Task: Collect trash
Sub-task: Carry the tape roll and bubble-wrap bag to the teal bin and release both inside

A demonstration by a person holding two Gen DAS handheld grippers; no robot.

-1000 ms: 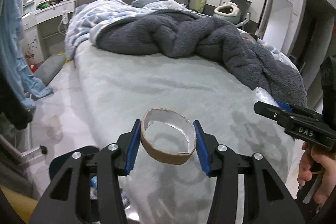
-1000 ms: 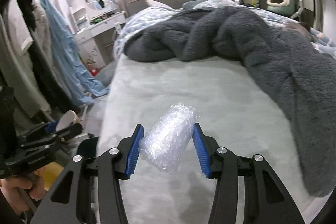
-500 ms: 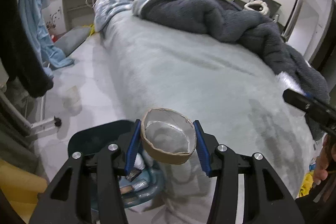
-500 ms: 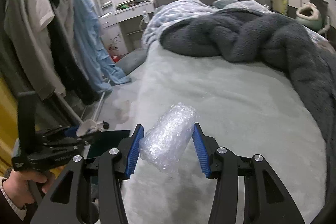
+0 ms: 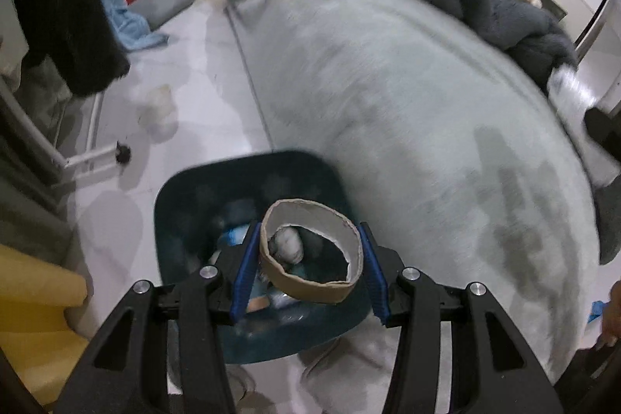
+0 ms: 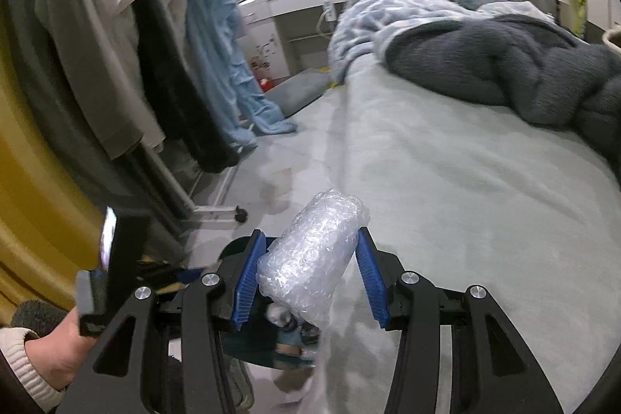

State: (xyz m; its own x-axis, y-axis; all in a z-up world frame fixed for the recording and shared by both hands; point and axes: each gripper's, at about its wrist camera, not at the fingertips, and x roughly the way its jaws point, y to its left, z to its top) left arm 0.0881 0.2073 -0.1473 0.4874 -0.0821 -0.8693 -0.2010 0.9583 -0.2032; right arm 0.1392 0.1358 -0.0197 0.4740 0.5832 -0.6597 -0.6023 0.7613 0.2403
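The left tongs (image 5: 308, 266) pinched a cardboard ring (image 5: 310, 255) by its sides, hanging directly over the dark bin (image 5: 186, 212) on the floor beside the bed (image 5: 407, 96). The right tongs (image 6: 308, 278) gripped a roll of bubble wrap (image 6: 314, 255), held above the bin's near edge (image 6: 240, 247) where bed and floor met. Both pieces of trash were off the bed but not yet in the bin, which already held other scraps.

The ring looked safely placed; let go there, it would likely land inside. The roll seemed the riskier load: released from that spot, it might strike the rim or the bed's side and bounce onto the floor. Light and springy, it could also cling to a pad as the tongs spread. The two tools sat close together, the left one showing at the right camera's lower left, so a knock was possible.
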